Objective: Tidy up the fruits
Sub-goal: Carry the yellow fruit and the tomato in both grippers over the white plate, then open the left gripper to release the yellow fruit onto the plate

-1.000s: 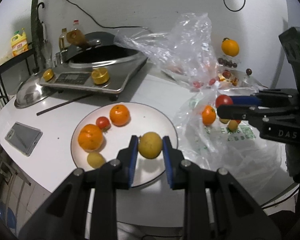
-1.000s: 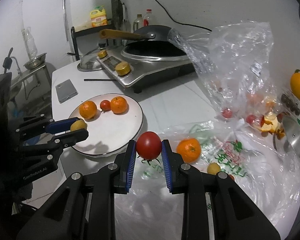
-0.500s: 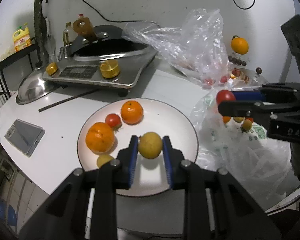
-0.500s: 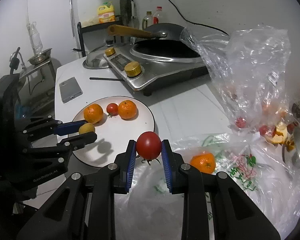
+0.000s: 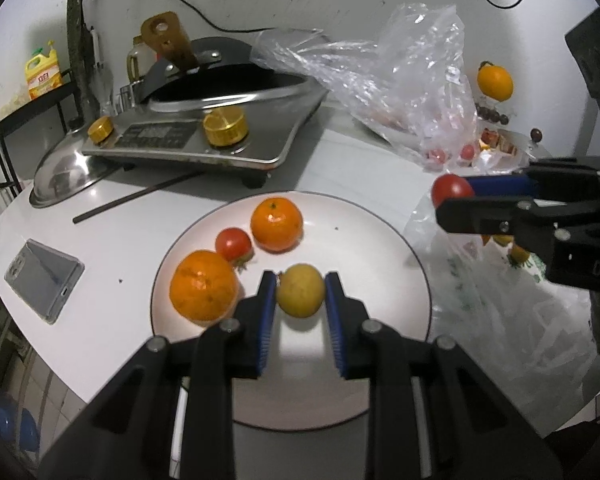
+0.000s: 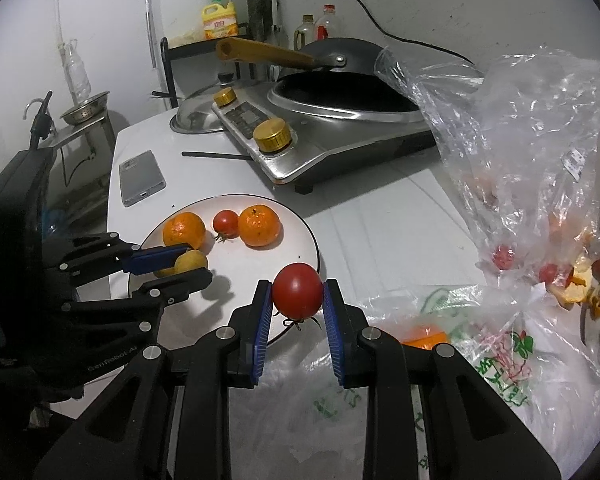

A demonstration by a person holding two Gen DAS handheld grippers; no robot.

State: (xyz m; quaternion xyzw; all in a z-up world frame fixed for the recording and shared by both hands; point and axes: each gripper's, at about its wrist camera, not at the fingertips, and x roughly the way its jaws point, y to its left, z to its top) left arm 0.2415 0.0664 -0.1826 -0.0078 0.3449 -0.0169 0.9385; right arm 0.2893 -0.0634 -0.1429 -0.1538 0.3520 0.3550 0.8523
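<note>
My left gripper (image 5: 300,296) is shut on a small yellow fruit (image 5: 301,295), held just over the white plate (image 5: 380,248). Two oranges (image 5: 203,293) (image 5: 276,224) and a small tomato (image 5: 233,243) lie on the plate's far left part. My right gripper (image 6: 297,298) is shut on a red tomato (image 6: 297,295) above the plate's (image 6: 260,272) right rim. In the left wrist view that tomato (image 5: 451,193) hangs at the right gripper's tips. The right wrist view shows the left gripper (image 6: 188,266) with the yellow fruit (image 6: 191,262) low over the plate's near left.
Clear plastic bags (image 6: 520,160) with more tomatoes and fruit spread to the right. A cooker with a wok (image 5: 220,120) stands behind the plate, a metal lid (image 5: 64,176) beside it. A phone (image 5: 44,276) and a chopstick (image 5: 136,198) lie left. The table edge is close at the front.
Both grippers have come forward and lower toward the plate, each still gripping its fruit. The plate looms larger, and the red tomato is now over its right rim.
</note>
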